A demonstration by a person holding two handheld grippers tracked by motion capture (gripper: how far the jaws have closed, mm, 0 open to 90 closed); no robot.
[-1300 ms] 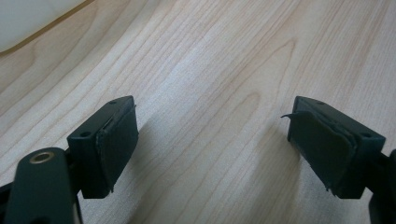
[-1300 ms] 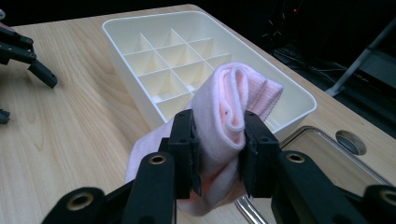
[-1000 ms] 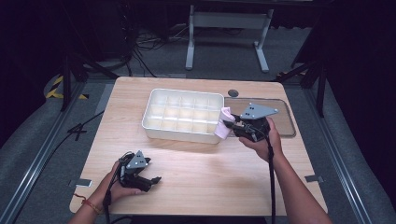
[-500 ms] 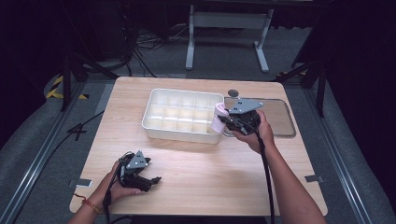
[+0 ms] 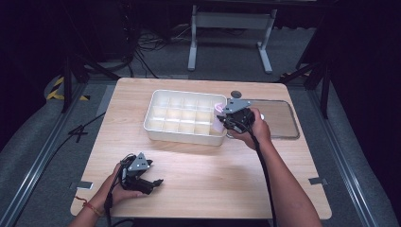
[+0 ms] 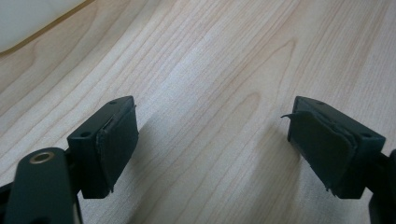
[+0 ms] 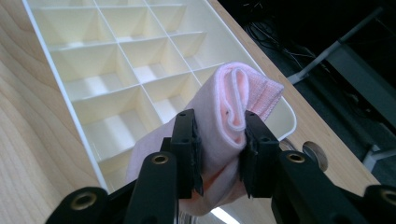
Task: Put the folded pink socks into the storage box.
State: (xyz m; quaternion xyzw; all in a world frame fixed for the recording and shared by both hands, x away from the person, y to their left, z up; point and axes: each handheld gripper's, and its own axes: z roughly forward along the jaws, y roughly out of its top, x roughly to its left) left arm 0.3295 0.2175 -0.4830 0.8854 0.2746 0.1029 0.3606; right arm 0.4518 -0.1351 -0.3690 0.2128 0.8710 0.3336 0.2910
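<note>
Right gripper view shows my right gripper pinching the folded pink cloth between both pads, above the compartment tray's end cells; my left gripper gapes empty

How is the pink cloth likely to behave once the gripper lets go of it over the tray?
The pink cloth is probably soft and floppy: it bulges in folds between the right gripper jaws. It looks light, so it should drop gently rather than bounce. Folded this thick, it may spring open and sit proud of a compartment of the tray.
</note>
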